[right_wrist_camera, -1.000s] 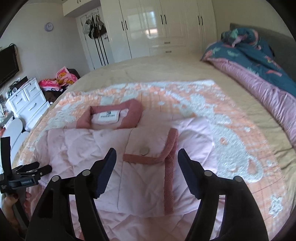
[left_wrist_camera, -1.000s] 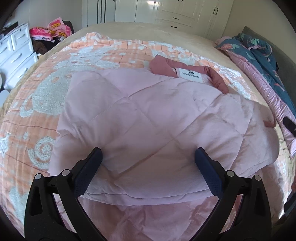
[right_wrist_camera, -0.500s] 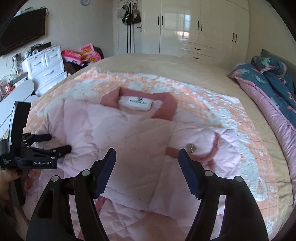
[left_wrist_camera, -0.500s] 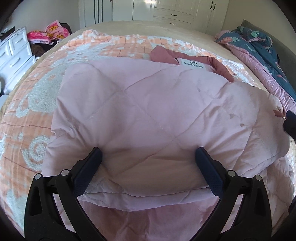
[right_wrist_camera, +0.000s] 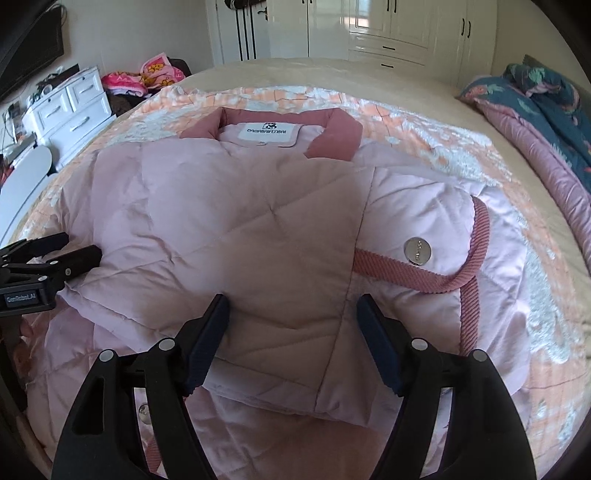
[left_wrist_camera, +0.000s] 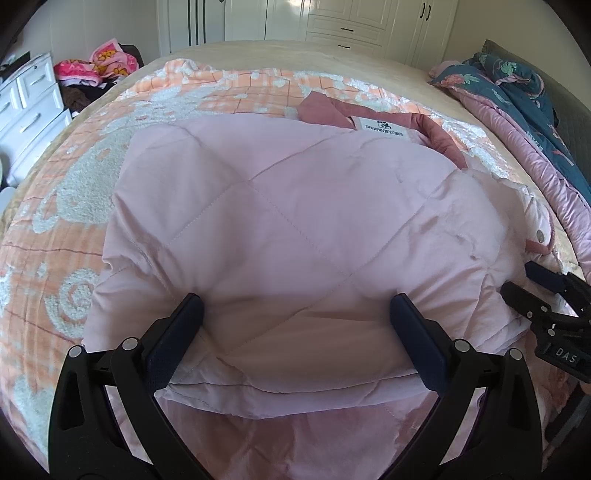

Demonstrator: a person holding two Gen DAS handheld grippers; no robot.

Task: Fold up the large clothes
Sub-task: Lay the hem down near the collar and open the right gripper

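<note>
A pale pink quilted jacket (left_wrist_camera: 280, 229) with a darker pink collar (left_wrist_camera: 436, 129) and white label lies partly folded on the bed. It also shows in the right wrist view (right_wrist_camera: 258, 229), with a ribbed pink cuff (right_wrist_camera: 476, 251) and a silver snap (right_wrist_camera: 418, 251). My left gripper (left_wrist_camera: 295, 314) is open, its fingers spread over the folded near edge. My right gripper (right_wrist_camera: 291, 321) is open above the jacket's near fold. Each gripper shows in the other's view, the right one (left_wrist_camera: 532, 291) at the jacket's right side, the left one (right_wrist_camera: 62, 254) at its left side.
The jacket rests on an orange and white blanket (left_wrist_camera: 74, 192) over a beige bed. A blue and pink duvet (right_wrist_camera: 546, 110) is heaped at the right. White drawers (right_wrist_camera: 66, 110) and a pile of bright clothes (right_wrist_camera: 147, 75) stand at the left; white wardrobes (right_wrist_camera: 388, 29) at the back.
Both grippers have moved in closer over the jacket. The right gripper has swung left so the collar now sits ahead of it. Both stay open.
</note>
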